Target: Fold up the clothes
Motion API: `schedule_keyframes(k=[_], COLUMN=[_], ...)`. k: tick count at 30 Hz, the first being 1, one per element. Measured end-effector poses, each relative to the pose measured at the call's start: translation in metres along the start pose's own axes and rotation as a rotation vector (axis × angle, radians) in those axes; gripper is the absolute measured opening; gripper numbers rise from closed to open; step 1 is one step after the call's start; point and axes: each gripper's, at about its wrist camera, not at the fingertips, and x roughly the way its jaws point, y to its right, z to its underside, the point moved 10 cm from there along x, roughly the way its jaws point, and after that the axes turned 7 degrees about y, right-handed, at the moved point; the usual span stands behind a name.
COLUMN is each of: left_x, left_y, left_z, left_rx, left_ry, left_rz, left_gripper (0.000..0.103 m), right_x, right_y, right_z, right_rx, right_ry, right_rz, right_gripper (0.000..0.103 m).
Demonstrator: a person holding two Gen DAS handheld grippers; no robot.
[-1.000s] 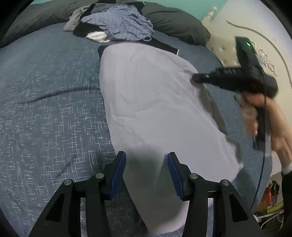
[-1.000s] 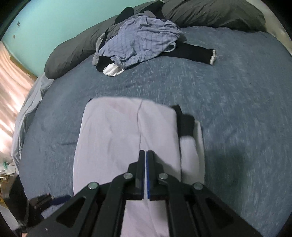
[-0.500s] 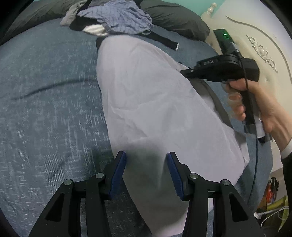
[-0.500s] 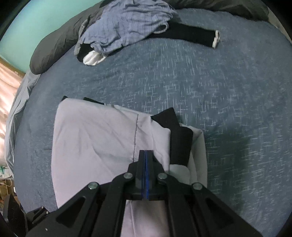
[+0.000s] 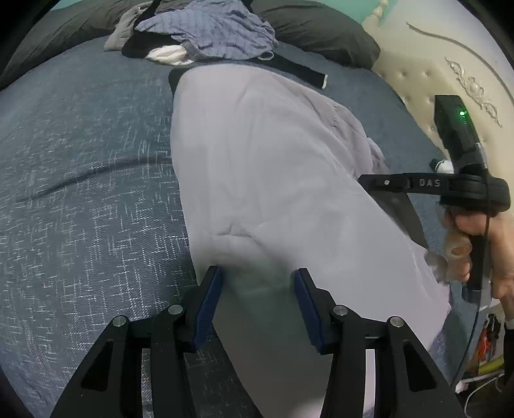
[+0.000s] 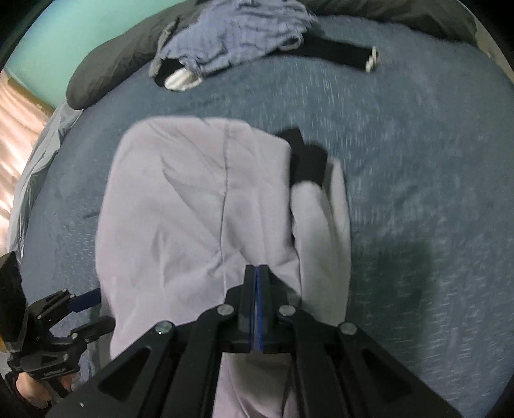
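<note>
Tools over pale garment (image 5: 257, 180): left tool (image 5: 257, 283) half spread, empty; right tool (image 6: 256, 283) clamped tight on its fabric.

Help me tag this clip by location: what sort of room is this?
Most likely a bedroom: clothes lie on a bed with a blue cover, dark pillows sit at its far end, and a cream tufted headboard stands beside them.

Left gripper (image 5: 257, 291) is showing matte black linkage arms with silver round screws, blue pads lining the fingers (image 5: 208, 302). Right gripper (image 6: 256, 283) is looking the same – black, blue-lined. Its body is carrying white "DAS" lettering, a glowing green LED, a thin black cable trailing down – dark sleeve edge showing.
</note>
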Motion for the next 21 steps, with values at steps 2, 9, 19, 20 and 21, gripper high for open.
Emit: schedule_keyframes(k=[2,9,19,20,21], left_x=[-0.001,-0.014,0.005,0.006,0.003], left_y=[0.000,-0.012,-0.022,-0.023,-0.024], left_z=[-0.003,-0.018,-0.008,-0.007,-0.008], left_rx=[0.004,-0.020,-0.035,-0.038,-0.045], left_ry=[-0.004,0.026,-0.021,-0.026,-0.028], left_rz=[-0.003,-0.006,-0.012,-0.013,-0.013], left_gripper=[0.051,0.051,0.052,0.052,0.051], right_x=[0.003,-0.052,-0.029,-0.028,-0.030], right_y=[-0.001,-0.013,-0.005,-0.006,-0.007], right_z=[0.002,0.013,0.069,0.069,0.068], right_rx=[-0.026,-0.074,-0.041,-0.041,-0.039], right_ry=[-0.008,0.033,-0.036,-0.037,-0.034], right_rz=[-0.027,-0.067,-0.083,-0.079,-0.075], right_gripper=[0.000,0.000,0.000,0.000,0.000])
